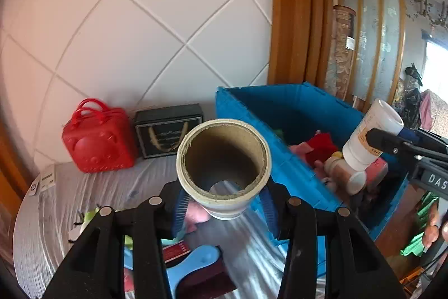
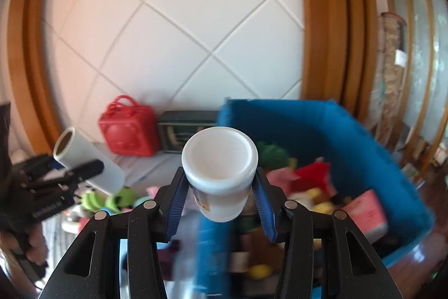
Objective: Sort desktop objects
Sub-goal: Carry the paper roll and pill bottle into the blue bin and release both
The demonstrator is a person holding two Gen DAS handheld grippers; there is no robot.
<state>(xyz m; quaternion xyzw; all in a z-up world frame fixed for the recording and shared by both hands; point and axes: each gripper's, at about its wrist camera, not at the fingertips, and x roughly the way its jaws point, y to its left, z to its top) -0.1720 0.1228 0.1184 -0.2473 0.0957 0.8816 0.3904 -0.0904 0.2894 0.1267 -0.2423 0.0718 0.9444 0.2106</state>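
Observation:
My left gripper is shut on a white roll with a hollow cardboard core, held above the table; the roll also shows in the right wrist view. My right gripper is shut on a white plastic bottle, held over the blue bin. In the left wrist view the bottle hangs above the blue bin, which holds several mixed items.
A red bag and a dark box stand against the tiled wall at the back of the grey table. Small toys, a blue piece and a red packet lie on the table under my left gripper. A wooden frame stands right.

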